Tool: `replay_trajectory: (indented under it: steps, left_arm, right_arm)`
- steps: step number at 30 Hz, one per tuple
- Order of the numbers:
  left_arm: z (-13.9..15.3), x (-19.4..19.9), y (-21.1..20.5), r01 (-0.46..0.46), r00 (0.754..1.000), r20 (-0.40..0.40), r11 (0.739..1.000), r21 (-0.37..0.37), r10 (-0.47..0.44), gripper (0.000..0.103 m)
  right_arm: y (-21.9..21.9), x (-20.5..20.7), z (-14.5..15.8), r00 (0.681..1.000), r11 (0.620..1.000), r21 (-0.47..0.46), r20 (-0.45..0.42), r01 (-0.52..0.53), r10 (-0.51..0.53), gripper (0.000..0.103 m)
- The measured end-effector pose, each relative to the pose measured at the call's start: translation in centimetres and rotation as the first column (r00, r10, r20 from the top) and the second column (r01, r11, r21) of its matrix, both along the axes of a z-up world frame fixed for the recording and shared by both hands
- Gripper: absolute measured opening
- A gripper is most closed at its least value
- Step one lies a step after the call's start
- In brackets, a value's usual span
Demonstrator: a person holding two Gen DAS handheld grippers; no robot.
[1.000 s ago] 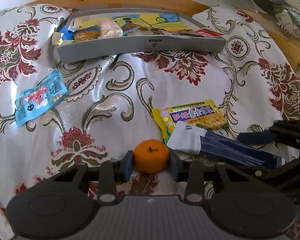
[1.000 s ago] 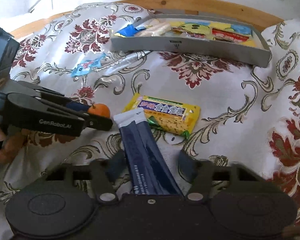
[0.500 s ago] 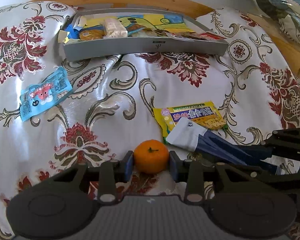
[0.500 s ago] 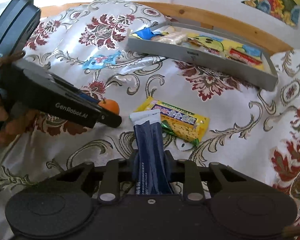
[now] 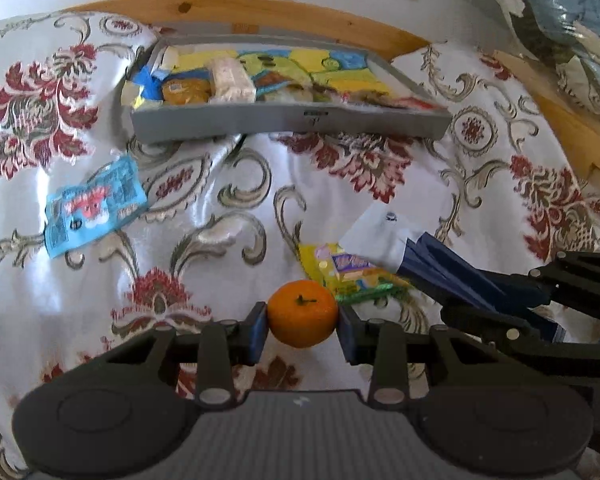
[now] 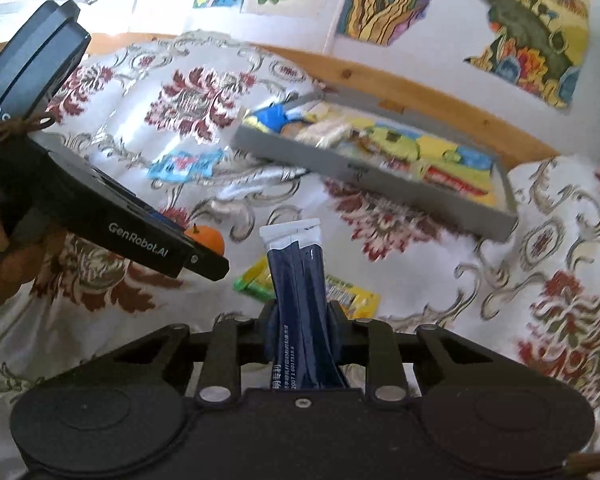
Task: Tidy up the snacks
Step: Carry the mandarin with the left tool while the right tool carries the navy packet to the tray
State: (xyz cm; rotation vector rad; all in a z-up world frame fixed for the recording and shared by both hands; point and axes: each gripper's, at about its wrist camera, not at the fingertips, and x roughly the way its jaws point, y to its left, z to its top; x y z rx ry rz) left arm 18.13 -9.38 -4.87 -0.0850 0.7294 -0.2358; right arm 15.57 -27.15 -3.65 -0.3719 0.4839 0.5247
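My left gripper (image 5: pixel 302 325) is shut on a small orange tangerine (image 5: pixel 302 313), held above the flowered cloth. My right gripper (image 6: pixel 300 326) is shut on a dark blue packet with a white end (image 6: pixel 298 276), lifted and tilted up off the cloth; the same packet (image 5: pixel 428 256) shows at the right of the left wrist view. A yellow-green snack pack (image 5: pixel 348 272) lies on the cloth under it, also seen as the yellow pack (image 6: pixel 356 296). The grey tray (image 5: pixel 284 120) with several snacks sits at the far edge, seen again as the tray (image 6: pixel 340 160).
A light blue snack pouch (image 5: pixel 92 208) lies on the cloth at the left. A wooden rail (image 5: pixel 260 12) runs behind the tray, with pictures on the wall (image 6: pixel 500 20). A person's hand (image 6: pixel 0 264) holds the left gripper. Bagged items (image 5: pixel 560 20) pile at the far right.
My right gripper closed on the blue packet and raised it off the cloth. Both grippers have risen and tilted up; the tangerine stays clamped in the left one.
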Motion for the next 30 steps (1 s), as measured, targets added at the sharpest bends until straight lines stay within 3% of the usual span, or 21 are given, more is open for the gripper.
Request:
replay_trajectory:
  steps: [10,17,25,30]
  left_arm:
    - [3.9,2.9,-0.3,0.044,0.993,0.106,0.998,0.042,-0.049,0.04]
    - [7.4,7.2,0.3,0.032,0.982,0.184,0.999,0.042,-0.039,0.04]
    - [9.6,12.1,1.2,0.036,0.977,0.205,0.996,0.084,-0.052,0.04]
    - [9.4,14.3,3.2,0.003,0.982,0.189,0.994,0.111,-0.024,0.04]
  right_arm:
    - [-1.2,3.3,3.7,0.997,0.998,0.054,0.057,0.042,-0.045,0.027]
    - [-1.1,8.0,7.6,0.989,0.994,0.088,0.123,0.067,-0.077,0.027]
    - [0.0,13.3,10.1,0.983,0.992,0.089,0.154,0.086,-0.099,0.027]
    - [0.9,15.8,9.9,0.986,0.985,0.128,0.108,0.115,-0.129,0.027]
